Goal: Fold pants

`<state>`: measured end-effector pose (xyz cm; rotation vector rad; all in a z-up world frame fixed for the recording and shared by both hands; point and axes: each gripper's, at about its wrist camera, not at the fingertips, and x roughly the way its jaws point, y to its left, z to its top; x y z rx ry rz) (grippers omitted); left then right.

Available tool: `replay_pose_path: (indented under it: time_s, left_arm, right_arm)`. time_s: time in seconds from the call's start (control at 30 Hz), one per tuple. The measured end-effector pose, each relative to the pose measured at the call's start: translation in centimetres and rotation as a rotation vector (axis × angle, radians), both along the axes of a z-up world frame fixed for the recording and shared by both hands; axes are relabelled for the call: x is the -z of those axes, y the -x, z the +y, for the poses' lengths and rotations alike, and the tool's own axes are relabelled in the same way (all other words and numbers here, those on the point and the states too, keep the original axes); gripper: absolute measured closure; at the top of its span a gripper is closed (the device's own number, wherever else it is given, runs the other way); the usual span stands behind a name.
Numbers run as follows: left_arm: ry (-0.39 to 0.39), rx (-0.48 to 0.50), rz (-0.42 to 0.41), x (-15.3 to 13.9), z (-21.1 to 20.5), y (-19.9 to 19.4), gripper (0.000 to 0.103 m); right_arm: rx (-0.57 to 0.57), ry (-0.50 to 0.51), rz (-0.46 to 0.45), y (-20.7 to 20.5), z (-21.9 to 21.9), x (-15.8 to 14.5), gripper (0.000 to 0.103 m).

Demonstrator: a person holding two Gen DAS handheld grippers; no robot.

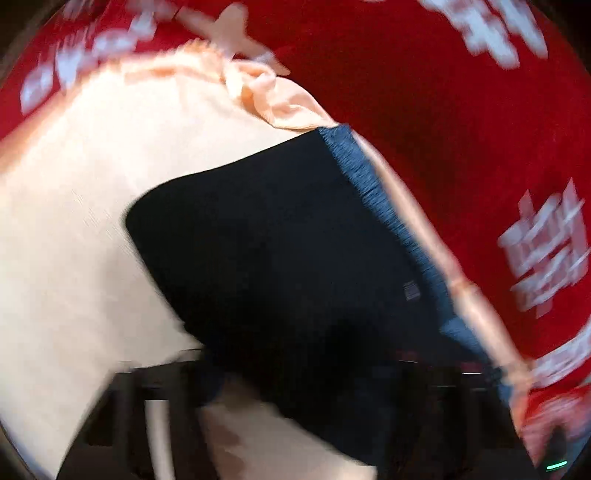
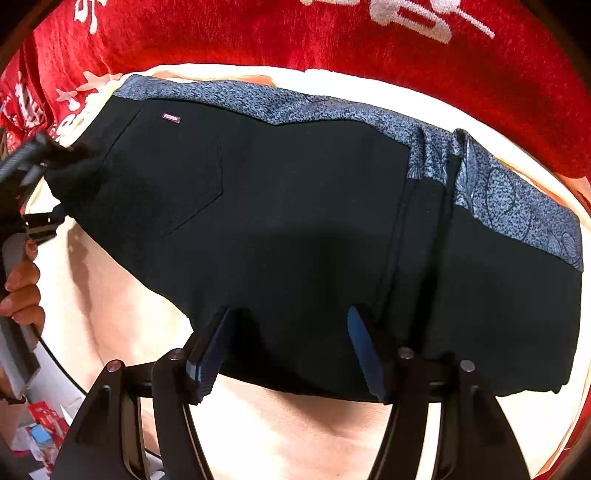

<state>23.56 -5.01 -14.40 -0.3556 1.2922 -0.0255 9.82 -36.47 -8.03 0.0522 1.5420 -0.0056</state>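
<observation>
Pants, black with a blue patterned waistband, folded into a broad slab and lying on a cream cloth spread over a red cover with white characters. Back pocket with a small pink tag facing up on the left part of the slab in the right wrist view.

Right gripper low at the near edge of the pants, its 2 blue-padded fingers spread wide, black fabric lying between them and not pinched.

Left gripper at the far left end of the pants in the right wrist view, dark fabric bunched at its tip; seemingly pinched there, though jaws not clearly seen. Bare hand wrapped on its handle. Left wrist view heavily blurred: pants close against the lens, waistband along their right edge, gripper fingers only dark smears, so opening impossible to tell there.

Clutter of red and blue packets at lower left, off the cloth.
</observation>
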Motion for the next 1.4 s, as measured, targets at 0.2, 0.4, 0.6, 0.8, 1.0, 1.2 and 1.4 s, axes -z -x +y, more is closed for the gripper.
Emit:
replay_pose_path:
  time_s: [0.2,0.4,0.6,0.8,1.0,1.2,1.4]
  left_arm:
    - [-0.214,0.181,-0.126,-3.0,-3.9,1.3,0.067]
    - [-0.438,0.414,-0.250,-4.2,-8.5,3.7,0.067]
    - [-0.516,0.491,-0.307,-4.6,-10.0,4.6,0.066]
    - [-0.548,0.523,-0.333,-5.1,-11.1,5.3,0.066]
    - [-0.566,0.551,-0.352,-5.5,-12.0,6.3,0.066]
    - [-0.530,0.595,-0.387,-7.9,-14.5,7.5,0.066]
    - [-0.450,0.659,-0.439,-11.7,-18.5,9.2,0.066]
  right_arm:
    - [0.008,-0.033,-0.051,-3.0,-0.8,-4.5,0.035]
    - [0.011,-0.216,-0.035,-10.8,-0.1,-7.9,0.032]
    - [-0.156,-0.348,0.074,-18.0,7.6,-8.5,0.023]
    - [-0.333,-0.338,0.237,-21.0,15.9,-6.0,0.021]
    - [-0.386,-0.276,0.390,-20.6,18.7,-1.7,0.042]
    - [-0.369,-0.286,0.296,-18.7,15.3,-3.3,0.086]
    - [-0.263,-0.407,0.140,-15.6,8.0,-9.2,0.086]
